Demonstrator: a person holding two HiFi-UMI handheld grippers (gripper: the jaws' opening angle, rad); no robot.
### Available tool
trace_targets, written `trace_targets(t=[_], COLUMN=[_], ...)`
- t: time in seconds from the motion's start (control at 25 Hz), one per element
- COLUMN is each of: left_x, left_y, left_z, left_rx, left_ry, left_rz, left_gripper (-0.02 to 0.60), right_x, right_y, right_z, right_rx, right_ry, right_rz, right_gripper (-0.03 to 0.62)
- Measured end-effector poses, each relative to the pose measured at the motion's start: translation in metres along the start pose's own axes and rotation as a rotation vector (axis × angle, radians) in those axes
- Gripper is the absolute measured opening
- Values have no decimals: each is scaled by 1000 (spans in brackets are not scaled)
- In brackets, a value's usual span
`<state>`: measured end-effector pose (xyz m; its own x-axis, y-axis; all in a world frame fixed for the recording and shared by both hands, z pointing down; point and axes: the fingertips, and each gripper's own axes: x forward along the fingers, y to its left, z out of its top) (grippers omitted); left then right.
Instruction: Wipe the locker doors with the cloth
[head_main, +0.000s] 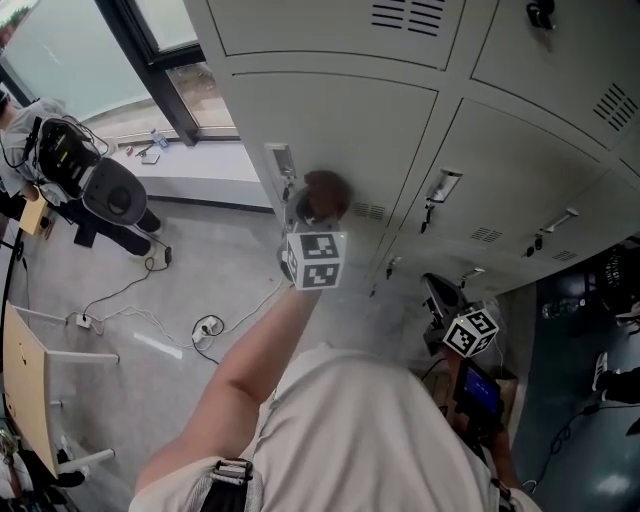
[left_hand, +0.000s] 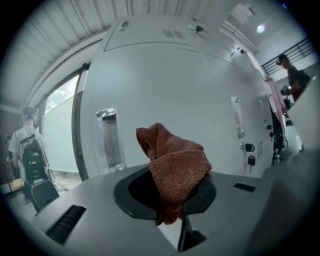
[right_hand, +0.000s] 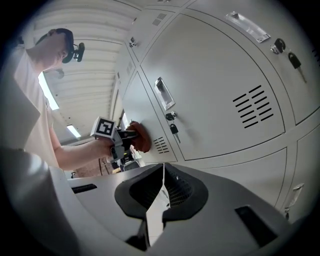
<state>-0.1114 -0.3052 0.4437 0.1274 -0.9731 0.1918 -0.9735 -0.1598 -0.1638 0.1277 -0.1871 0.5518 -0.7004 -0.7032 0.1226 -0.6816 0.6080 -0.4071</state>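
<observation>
Wiping seems in hand: left gripper (head_main: 306, 212) has its fingers clamped on the reddish cloth (left_hand: 175, 160), held against a grey locker door (head_main: 345, 125). Right gripper (right_hand: 161, 192) shows fingers together (nothing between them). Next move likely needs steady sweeps across that door.

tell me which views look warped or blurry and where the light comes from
Left gripper view: fisheye bows the locker door, cloth sharp; right gripper view: same bowing, ceiling light bright at left; head view: cloth looks soft, daylight through the window.
</observation>
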Motion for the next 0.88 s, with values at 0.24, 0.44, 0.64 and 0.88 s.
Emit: trace_targets(t=[0.24, 0.44, 0.64, 0.88], left_x=[-2, -1, -7, -12], left_y=[-106, -132, -74, 15], left_z=[63, 76, 74, 53], left_rx=[153, 204, 315, 385], left_ry=[-162, -211, -229, -159], left_rz=[-169, -198, -96, 16], left_gripper=[71, 71, 71, 71], right_x=[-14, -29, -30, -14], right_y=[-6, -9, -9, -2], right_z=[5, 11, 14, 11], right_rx=[9, 12, 6, -8], right_ry=[-24, -54, -59, -32], right_rz=[-32, -53, -52, -22], right_gripper=[18, 18, 18, 18])
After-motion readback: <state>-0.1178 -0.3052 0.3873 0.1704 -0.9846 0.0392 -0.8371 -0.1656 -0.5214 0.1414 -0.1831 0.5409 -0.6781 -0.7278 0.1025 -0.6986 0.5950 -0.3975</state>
